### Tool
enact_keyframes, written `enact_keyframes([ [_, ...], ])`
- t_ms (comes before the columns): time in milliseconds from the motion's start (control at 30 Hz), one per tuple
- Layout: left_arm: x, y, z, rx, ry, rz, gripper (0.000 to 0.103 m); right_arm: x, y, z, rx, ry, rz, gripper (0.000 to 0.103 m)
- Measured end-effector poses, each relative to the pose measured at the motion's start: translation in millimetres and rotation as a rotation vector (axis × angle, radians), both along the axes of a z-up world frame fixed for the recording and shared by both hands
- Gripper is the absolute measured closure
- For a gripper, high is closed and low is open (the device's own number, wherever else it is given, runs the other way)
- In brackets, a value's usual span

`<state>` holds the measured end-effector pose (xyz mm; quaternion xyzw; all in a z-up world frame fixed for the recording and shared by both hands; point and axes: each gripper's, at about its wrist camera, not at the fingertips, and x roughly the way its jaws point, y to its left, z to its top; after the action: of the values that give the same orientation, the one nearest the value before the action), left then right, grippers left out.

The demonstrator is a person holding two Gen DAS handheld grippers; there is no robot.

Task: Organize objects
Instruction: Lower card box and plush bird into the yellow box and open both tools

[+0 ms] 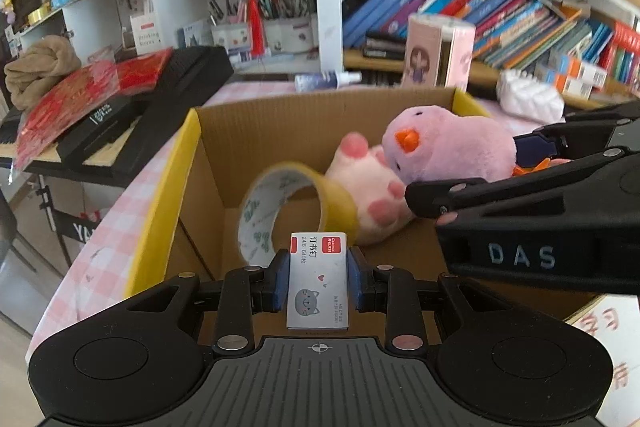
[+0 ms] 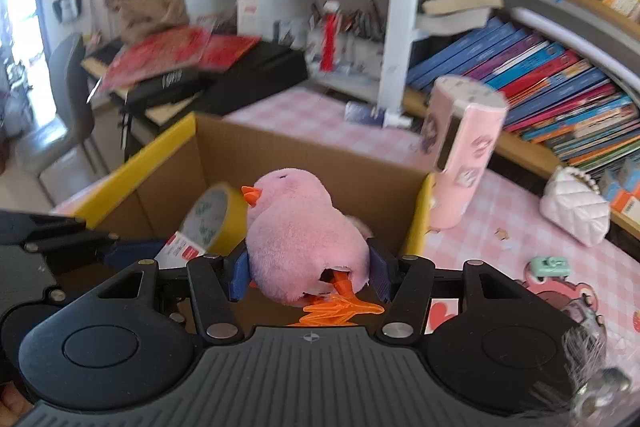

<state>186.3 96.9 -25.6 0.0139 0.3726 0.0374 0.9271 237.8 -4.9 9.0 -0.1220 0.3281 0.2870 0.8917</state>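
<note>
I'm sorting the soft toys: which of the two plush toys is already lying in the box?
The pale pink paw-shaped plush, lying on the cardboard box floor beside the tape roll. The purple-pink chick is clamped in the right gripper.

My work surface was a table [image 2: 304, 115] under a pink-and-white checked cloth. On it I noted an open cardboard box [image 1: 280, 123] with yellow flap edges, a tall pink cylindrical tin [image 2: 460, 163] upright just beside the box's right wall, a small spray bottle [image 1: 326, 79] lying on its side near the shelving, a white quilted purse [image 2: 574, 209], and a small mint-green toy [image 2: 548, 264] nearer me
</note>
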Motion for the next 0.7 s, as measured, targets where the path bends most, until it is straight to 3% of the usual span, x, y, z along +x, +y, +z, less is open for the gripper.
enact_keyframes([
  [267, 4.5, -0.6, -15.2, 0.009, 0.064, 0.009, 0.075, 7.1, 10.8, -24.1, -0.093, 0.037, 0.067, 0.048],
  [633, 2.2, 1.8, -14.5, 0.006, 0.063, 0.029, 0.070, 13.0, 19.0, -27.5, -0.143, 0.058, 0.102, 0.048],
  [700, -0.1, 1.4, -12.5, 0.013, 0.050, 0.032, 0.063, 13.1, 19.0, -27.6, -0.140, 0.061, 0.104, 0.047],
])
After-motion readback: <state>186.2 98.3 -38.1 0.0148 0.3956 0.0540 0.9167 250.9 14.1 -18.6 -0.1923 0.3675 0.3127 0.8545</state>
